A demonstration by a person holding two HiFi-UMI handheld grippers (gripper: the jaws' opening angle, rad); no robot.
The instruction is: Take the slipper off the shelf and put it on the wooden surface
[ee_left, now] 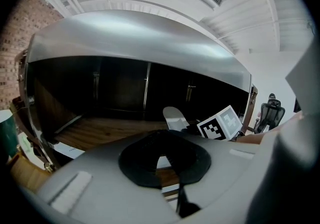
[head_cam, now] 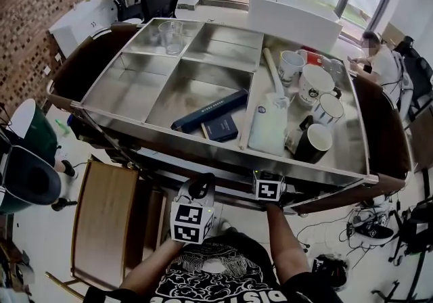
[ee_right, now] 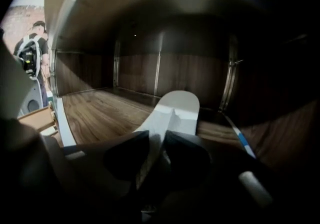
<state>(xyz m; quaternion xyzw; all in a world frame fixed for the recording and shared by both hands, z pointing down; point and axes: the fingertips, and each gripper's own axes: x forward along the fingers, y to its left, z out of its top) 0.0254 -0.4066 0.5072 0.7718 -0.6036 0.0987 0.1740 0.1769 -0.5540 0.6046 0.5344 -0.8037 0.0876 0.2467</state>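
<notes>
- Reaching in under the metal tabletop (head_cam: 128, 88), the right claw (ee_right: 156, 139) points along the wooden shelf (ee_right: 100, 108). Its jaws are a little spread, one on each side of the raised upper of the white slipper (ee_right: 176, 108). I cannot see them biting yet.
- The slipper lies flat on the shelf straight ahead of that claw, with its rounded end farthest away and its near part right between the jaws.
- The left claw (ee_left: 162, 135) hangs just to the left of the right one, jaws pressed together on nothing. The slipper shows ahead of it and to its right.
- Handling, as I judge it: the slipper is thin, light and floppy, so the sole will likely droop from a single pinch. It is not fragile, and the cloth should give fair grip.
- The best hold looks like the upper band where it meets the sole, taken deep in the jaws, not the bare sole edge.
- A wooden board (head_cam: 108, 214) stands to the left of both claws and is a likely landing place.
</notes>
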